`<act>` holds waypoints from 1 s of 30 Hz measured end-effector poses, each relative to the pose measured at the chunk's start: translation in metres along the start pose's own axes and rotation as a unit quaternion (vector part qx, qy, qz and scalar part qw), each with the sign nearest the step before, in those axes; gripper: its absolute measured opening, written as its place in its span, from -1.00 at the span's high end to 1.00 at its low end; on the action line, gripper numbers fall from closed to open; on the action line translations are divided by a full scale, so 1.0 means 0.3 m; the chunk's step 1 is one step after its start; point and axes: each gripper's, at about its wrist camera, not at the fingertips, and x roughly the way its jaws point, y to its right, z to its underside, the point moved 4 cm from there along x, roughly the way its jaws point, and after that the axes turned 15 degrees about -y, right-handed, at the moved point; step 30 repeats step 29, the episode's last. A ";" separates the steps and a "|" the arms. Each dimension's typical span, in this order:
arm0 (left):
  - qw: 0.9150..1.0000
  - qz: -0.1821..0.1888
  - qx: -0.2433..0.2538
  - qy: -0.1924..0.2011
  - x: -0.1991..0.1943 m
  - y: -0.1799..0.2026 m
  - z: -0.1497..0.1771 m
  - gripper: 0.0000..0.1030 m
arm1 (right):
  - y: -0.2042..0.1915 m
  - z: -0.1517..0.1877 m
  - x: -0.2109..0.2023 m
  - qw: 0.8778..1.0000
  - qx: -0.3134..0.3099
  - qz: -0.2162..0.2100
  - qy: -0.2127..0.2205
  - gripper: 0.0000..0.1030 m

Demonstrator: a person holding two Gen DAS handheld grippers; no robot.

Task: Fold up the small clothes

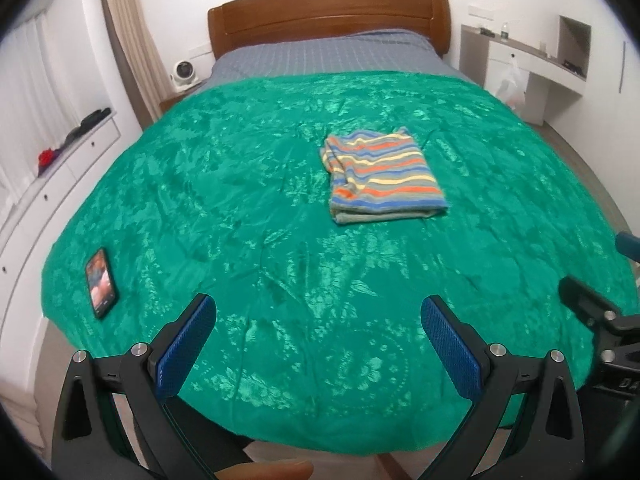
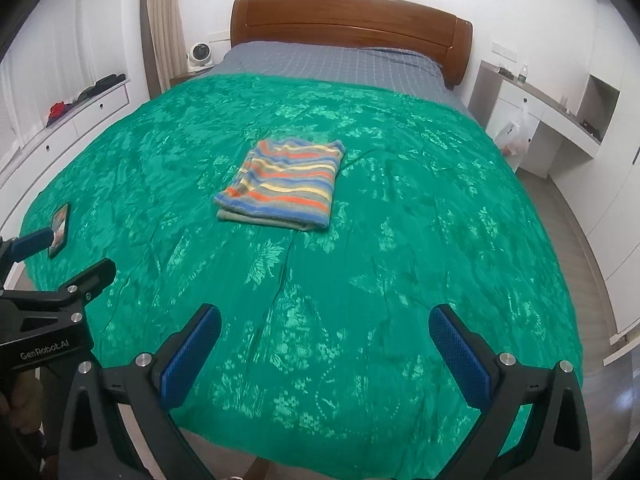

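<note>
A striped garment point(image 1: 382, 176) in blue, orange and yellow lies folded into a flat rectangle on the green bedspread point(image 1: 240, 208), near the middle of the bed. It also shows in the right wrist view point(image 2: 286, 184). My left gripper point(image 1: 318, 312) is open and empty, held over the near edge of the bed, well short of the garment. My right gripper point(image 2: 325, 322) is open and empty too, beside the left one. The right gripper's body shows at the right edge of the left wrist view point(image 1: 596, 312); the left gripper's body shows at the left of the right wrist view point(image 2: 52, 312).
A phone point(image 1: 102, 282) lies on the bedspread at the near left, also in the right wrist view point(image 2: 60, 228). A wooden headboard point(image 1: 328, 12) stands at the far end. White drawers point(image 1: 60, 160) run along the left wall; a desk with a plastic bag point(image 2: 514, 134) stands at the right.
</note>
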 end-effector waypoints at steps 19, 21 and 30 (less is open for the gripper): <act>0.998 0.057 -0.015 0.002 -0.069 -0.013 0.022 -0.99 | 0.033 0.034 -0.113 1.000 0.003 -0.009 0.011 -0.99; 0.997 0.070 -0.014 0.004 -0.073 -0.007 0.023 -0.99 | 0.029 0.032 -0.114 1.000 0.002 -0.009 0.012 -0.99; 0.999 0.046 -0.008 0.020 -0.090 0.005 0.025 -0.99 | 0.013 0.026 -0.095 1.000 0.000 -0.020 0.006 -0.99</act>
